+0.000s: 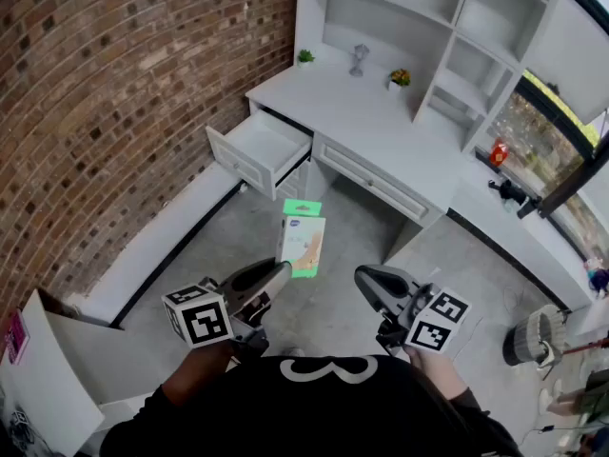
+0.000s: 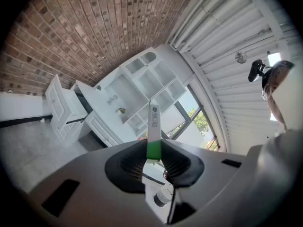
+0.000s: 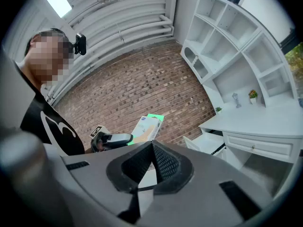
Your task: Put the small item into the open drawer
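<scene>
Fingers of my left gripper point(image 1: 283, 268) pinch the small box point(image 1: 301, 242) by its near end, long axis pointing toward the open drawer point(image 1: 267, 147), well ahead; my right gripper point(image 1: 365, 280) is closed on nothing.

The print on the box point(image 1: 301, 241) is too small for you to read from the head view. Your left tool point(image 2: 153, 158) shows you that box edge-on only, its lower end buried between the pads point(image 2: 177, 163). The shelves point(image 1: 447, 17) run off the top edge. The drawer point(image 1: 262, 150) disappears at its back under the worktop point(image 1: 381, 112). The small red thing point(image 1: 498, 152) by the window is too small to tell.
</scene>
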`<state>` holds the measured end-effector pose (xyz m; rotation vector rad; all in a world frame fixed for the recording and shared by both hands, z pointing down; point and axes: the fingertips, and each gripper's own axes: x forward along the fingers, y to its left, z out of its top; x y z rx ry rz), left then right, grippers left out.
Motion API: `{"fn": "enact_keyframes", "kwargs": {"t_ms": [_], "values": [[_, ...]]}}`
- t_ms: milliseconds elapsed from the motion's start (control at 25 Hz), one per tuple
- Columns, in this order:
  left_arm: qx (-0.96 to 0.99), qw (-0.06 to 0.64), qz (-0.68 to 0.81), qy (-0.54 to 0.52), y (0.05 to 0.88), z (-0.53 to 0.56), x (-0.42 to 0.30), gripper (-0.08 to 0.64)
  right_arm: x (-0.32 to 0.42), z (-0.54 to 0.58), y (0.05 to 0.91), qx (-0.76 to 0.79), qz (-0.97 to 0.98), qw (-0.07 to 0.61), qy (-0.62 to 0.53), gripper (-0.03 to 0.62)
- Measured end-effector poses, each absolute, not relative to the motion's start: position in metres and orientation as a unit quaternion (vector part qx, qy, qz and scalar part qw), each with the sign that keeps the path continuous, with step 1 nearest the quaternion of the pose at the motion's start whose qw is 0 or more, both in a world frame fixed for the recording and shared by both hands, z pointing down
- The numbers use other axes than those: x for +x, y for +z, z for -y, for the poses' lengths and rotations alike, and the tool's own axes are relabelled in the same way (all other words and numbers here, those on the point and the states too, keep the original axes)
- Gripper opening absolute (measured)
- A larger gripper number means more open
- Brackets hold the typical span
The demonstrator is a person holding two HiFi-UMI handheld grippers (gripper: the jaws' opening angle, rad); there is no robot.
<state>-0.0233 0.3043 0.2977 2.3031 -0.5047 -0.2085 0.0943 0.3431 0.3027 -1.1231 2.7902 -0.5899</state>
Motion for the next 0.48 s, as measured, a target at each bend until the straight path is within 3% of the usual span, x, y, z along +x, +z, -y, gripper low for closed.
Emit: {"fn": "enact_keyframes", "kwargs": {"t_ms": [480], "values": [[0.907,0.362,0.205,-0.062,0.303,-0.291,-0.044,0.091,0.079,-0.322,0.314,-0.373,-0.899,0.067,-0.219,0.011]]}}
